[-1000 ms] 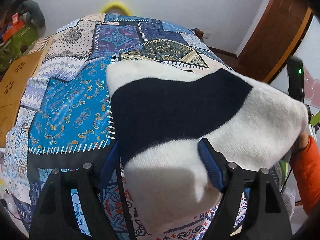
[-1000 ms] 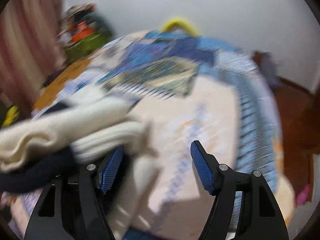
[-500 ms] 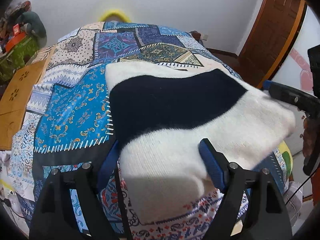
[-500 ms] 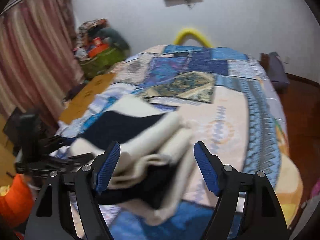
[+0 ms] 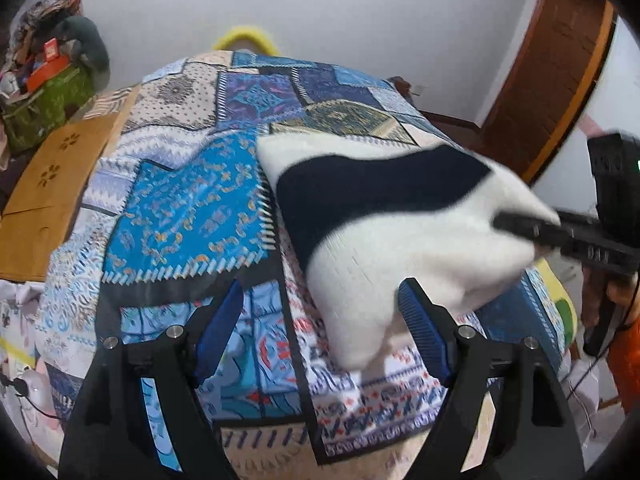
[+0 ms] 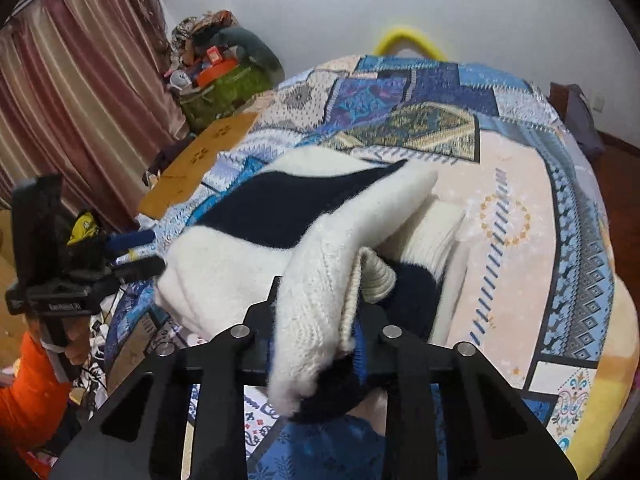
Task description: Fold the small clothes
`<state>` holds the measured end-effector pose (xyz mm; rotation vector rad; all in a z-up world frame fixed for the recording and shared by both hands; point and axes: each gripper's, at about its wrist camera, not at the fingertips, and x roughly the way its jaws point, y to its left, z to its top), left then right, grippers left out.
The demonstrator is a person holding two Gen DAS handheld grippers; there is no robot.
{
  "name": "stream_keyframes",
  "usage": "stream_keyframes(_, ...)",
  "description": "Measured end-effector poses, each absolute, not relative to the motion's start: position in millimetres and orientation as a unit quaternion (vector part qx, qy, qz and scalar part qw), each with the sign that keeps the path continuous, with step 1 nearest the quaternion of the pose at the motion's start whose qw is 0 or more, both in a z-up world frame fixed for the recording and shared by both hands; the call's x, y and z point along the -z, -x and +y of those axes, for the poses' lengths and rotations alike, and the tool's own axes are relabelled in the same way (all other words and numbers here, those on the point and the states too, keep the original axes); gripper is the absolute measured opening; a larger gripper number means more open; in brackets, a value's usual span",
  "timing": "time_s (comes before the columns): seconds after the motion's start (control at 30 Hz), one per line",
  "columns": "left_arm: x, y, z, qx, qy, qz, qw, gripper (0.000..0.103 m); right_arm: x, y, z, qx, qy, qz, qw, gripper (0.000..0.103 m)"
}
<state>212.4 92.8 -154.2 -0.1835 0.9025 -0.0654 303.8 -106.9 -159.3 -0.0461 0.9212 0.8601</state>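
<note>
Covering nearly the whole scene, a bed [image 5: 180, 216] dressed in a blue, cream and gold patchwork quilt [image 6: 520, 208] carries the work. A yellow curved headboard [image 5: 244, 38] peeks over its far edge, against a pale wall. Beside the bed's left edge lies a tan wooden board [image 5: 48, 184] with paw-shaped cutouts, and beyond that a green bag heaped with clutter [image 6: 224, 76] stands in front of pink curtains [image 6: 76, 92]. A brown wooden door frame [image 5: 548, 76] rises off the bed's far right corner.

Next in size is the cream and navy knitted sweater [image 5: 384, 216], partly folded, bunched on the near half of the quilt toward the bed's right edge. Its near right part is lifted off the quilt, and ribbed cream layers show under the fold in the right wrist view.

The right gripper [image 6: 316, 344] is closing its jaws, and its blue pads [image 6: 362, 350] already pinch a thick cream edge of the sweater, with navy fabric hanging below. The left gripper [image 5: 324, 328] stands wide open just above the quilt at the bed's near edge; the sweater's lower corner droops between its fingers, apparently without touching either pad. An orange sleeve [image 6: 28, 396] shows behind the left gripper's handle.
</note>
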Motion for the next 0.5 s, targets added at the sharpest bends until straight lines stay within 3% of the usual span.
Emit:
stream_keyframes(0.27, 186.2, -217.1, 70.9, 0.012, 0.051, 0.477, 0.877, 0.078, 139.6, -291.6, -104.3, -0.408, 0.026, 0.393, 0.824, 0.020)
stream_keyframes(0.5, 204.0, -207.3, 104.4, 0.008, 0.138, 0.482, 0.865, 0.075, 154.0, -289.0, -118.4, -0.401, 0.028, 0.401, 0.823, 0.019)
